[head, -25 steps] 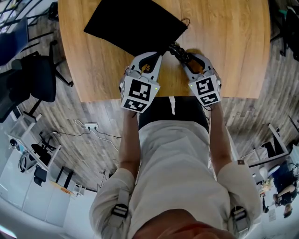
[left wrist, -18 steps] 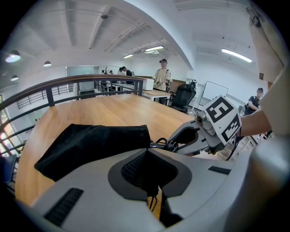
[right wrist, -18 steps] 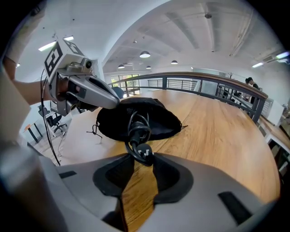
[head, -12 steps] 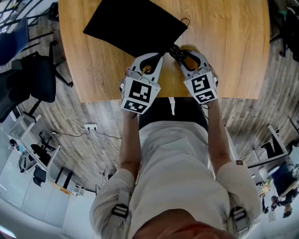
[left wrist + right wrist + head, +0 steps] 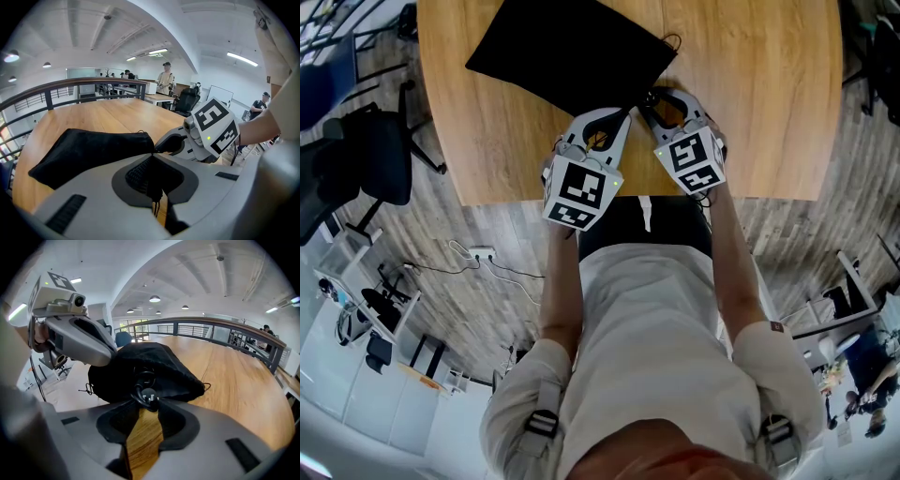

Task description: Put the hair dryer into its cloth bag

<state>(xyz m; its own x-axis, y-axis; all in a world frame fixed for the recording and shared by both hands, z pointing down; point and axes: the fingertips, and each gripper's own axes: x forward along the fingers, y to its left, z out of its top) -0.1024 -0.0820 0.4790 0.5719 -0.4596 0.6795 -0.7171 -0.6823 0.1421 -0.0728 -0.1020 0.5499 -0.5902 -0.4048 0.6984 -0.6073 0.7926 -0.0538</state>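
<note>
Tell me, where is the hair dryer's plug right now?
In the right gripper view the plug is pinched between the right tongs, at the mouth of the black cloth bag lying on the wooden table.

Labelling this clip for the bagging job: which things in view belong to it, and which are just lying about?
Part of the job:
black cloth bag, its edge pinched by the left gripper; black plug, clamped in the right gripper jaws; its cord, running into the bag.

Just lying about:
office chair; power strip on the floor; people at desks in the background.
</note>
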